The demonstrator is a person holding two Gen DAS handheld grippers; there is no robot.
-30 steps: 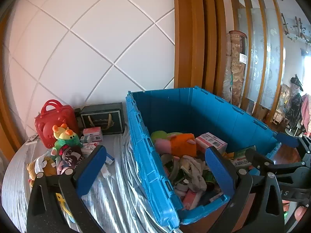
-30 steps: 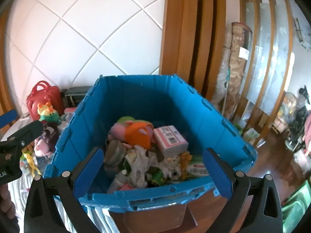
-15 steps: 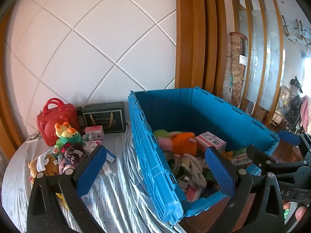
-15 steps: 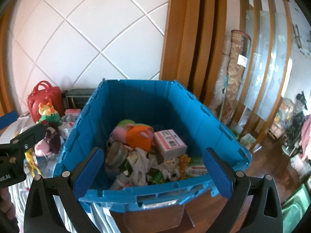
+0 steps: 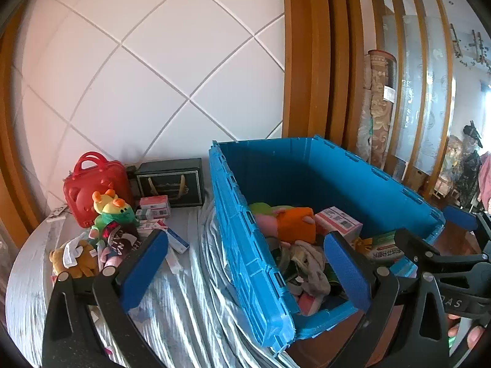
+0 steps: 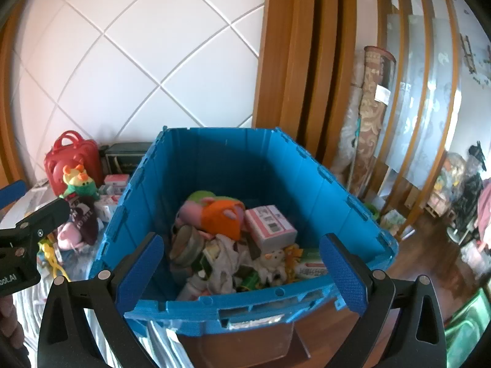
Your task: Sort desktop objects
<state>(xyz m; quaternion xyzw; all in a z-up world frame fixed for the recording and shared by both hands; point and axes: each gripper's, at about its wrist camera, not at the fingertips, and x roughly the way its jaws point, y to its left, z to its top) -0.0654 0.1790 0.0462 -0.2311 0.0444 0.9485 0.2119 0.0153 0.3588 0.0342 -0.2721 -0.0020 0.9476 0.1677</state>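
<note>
Left claw (image 5: 245, 263) you're holding wide and empty, right claw (image 6: 242, 263) gaping over bin (image 6: 310, 181), toys (image 5: 113, 214) lying at 9 o'clock.

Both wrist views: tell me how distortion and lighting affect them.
Left wrist view: fisheye bends the wall tiles and door frame; the cloth shines in bright streaks. Right wrist view: same bending, black corners; the bin interior is shaded but its contents are sharp; the room at right is washed out.
</note>
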